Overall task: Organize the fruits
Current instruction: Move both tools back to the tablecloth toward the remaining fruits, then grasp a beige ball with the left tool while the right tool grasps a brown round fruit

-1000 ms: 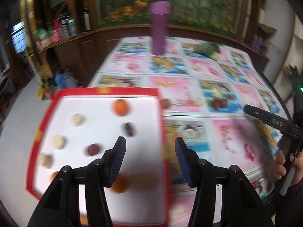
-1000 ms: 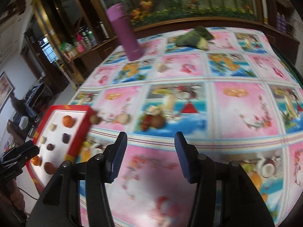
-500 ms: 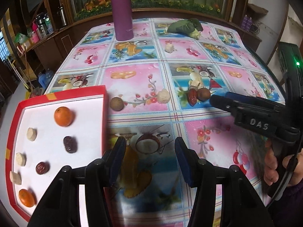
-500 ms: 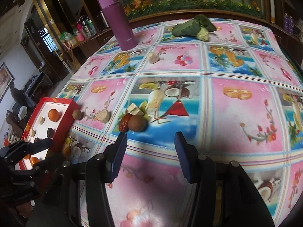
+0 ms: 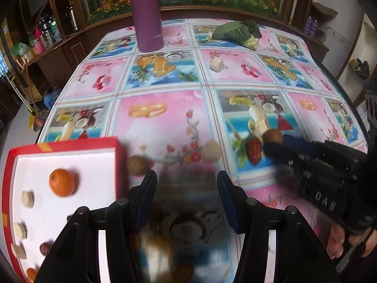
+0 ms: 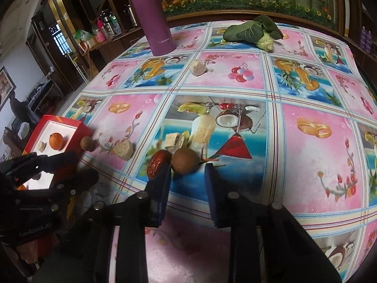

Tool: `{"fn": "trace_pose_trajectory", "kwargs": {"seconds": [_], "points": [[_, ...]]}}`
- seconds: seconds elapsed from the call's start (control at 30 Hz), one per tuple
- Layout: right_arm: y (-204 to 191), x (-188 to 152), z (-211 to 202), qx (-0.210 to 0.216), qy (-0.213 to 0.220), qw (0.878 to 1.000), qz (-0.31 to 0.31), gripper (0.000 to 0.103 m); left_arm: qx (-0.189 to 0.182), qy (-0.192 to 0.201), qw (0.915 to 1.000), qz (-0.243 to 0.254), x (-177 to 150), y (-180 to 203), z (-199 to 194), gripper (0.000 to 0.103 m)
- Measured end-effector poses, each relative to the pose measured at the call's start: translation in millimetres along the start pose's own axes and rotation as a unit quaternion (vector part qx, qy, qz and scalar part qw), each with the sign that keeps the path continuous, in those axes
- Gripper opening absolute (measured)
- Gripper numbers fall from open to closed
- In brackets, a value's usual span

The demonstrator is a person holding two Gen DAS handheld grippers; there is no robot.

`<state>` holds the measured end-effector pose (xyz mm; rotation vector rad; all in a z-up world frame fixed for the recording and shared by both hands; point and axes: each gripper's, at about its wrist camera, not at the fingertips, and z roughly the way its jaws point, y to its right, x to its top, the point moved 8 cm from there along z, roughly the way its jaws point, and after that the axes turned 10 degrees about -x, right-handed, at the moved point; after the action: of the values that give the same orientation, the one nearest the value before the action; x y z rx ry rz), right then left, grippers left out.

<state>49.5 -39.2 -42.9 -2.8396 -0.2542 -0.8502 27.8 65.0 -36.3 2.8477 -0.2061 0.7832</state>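
A: What changed?

B: The right gripper (image 6: 187, 168) has dropped toward the brown fruit (image 6: 185, 160) at frame centre, and its jaws have just been closing. The fruit sits at the tips, not yet pinched, so a pick looks under way.

A: The left gripper (image 5: 187, 185)?

B: Jaws apart, empty, swung off the red tray (image 5: 70, 144) at lower left. Its view shows the orange (image 5: 61, 182) and other sorted pieces; the right view shows the date (image 6: 157, 164) touching the fruit.

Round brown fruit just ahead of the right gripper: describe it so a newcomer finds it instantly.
Start at the fruit-print tablecloth and find its blue panel with the printed red triangle. The smooth round brown fruit sits at that panel's near left. Unlike the wrinkled dark red date touching its left side, it is round and matte brown.
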Motion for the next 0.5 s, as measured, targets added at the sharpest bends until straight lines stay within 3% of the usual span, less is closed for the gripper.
{"fn": "trace_pose_trajectory", "kwargs": {"seconds": [0.4,0.5], "points": [[-5.2,6.9,5.1,0.007,0.012,0.999,-0.030,0.029,-0.013,-0.011,0.9998,-0.006,11.4,3.5,26.7,0.052],[-3.9,7.3,5.5,0.003,0.013,0.999,-0.032,0.026,-0.012,-0.004,0.9999,0.002,15.3,4.0,28.4,0.042]]}}
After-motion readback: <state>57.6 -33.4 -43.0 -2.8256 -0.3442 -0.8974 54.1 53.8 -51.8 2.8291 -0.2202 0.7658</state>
